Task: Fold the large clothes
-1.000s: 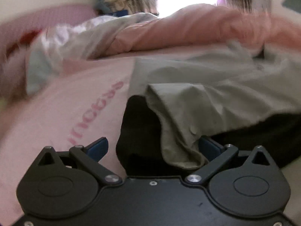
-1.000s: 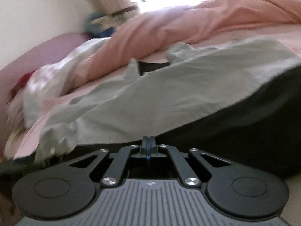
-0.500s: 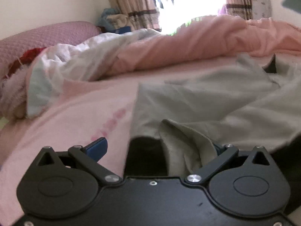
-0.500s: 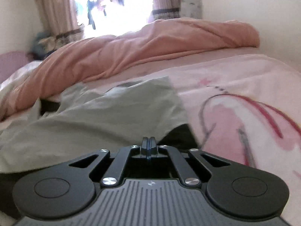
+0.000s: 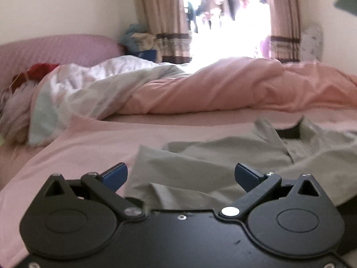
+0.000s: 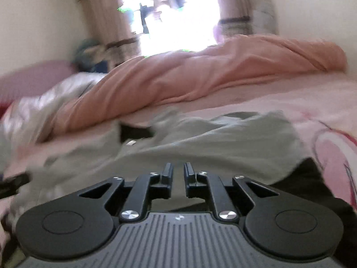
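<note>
A large grey-green shirt [image 5: 223, 163] with a dark lining lies spread on the pink bed, collar [image 5: 287, 131] toward the window. My left gripper [image 5: 180, 174] is open wide just above its near left edge, holding nothing. In the right wrist view the same shirt [image 6: 223, 138] lies ahead, its dark lining [image 6: 312, 178] showing at the near right. My right gripper [image 6: 178, 172] is slightly open, a small gap between the jaws, right over the cloth.
A rumpled pink duvet [image 5: 234, 89] and a white quilt [image 5: 89, 89] lie piled across the far side of the bed. A purple headboard [image 5: 55, 49] stands at the left. A bright curtained window [image 5: 225, 17] is behind. Pink sheet [image 5: 78, 147] lies bare to the left.
The right gripper was shut on the shirt's edge and has now opened a little, letting it go. The shirt has dropped flat on the bed. The left gripper has risen off the cloth.
</note>
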Demonstrator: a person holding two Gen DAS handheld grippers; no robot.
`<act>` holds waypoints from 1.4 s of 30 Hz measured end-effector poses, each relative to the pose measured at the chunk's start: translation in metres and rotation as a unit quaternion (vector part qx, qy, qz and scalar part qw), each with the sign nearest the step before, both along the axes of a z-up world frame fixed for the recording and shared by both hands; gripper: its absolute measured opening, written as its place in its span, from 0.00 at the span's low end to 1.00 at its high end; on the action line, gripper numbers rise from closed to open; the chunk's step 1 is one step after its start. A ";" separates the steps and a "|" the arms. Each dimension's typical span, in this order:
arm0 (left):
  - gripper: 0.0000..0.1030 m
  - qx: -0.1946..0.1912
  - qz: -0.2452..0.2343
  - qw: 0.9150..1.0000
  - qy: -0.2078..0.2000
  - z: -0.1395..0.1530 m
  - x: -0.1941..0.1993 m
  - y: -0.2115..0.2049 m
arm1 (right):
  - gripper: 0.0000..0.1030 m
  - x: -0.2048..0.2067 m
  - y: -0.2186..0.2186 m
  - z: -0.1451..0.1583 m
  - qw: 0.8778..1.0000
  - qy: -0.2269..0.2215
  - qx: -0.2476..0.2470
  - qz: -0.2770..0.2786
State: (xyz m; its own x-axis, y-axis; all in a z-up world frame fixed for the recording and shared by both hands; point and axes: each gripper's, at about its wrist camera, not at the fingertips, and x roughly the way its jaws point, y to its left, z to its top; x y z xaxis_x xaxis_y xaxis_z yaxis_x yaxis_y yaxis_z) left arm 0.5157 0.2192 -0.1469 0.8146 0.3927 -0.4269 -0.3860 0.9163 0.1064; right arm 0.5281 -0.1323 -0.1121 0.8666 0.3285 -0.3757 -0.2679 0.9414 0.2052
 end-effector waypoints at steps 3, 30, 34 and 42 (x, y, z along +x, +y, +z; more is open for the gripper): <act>1.00 -0.002 -0.016 1.000 0.014 -0.009 0.006 -0.003 | 0.13 -0.003 0.024 -0.013 0.999 -0.001 -0.026 0.033; 1.00 0.010 0.013 0.997 0.081 -0.003 -0.057 0.044 | 0.07 -0.056 -0.093 -0.022 0.992 -0.006 -0.103 -0.070; 1.00 0.021 0.010 0.998 0.059 0.051 -0.133 0.029 | 0.07 -0.124 -0.079 0.008 0.992 0.002 -0.123 -0.021; 1.00 -0.081 -0.028 0.993 0.084 0.045 -0.256 -0.013 | 0.36 -0.227 -0.067 0.019 0.996 0.051 -0.052 0.057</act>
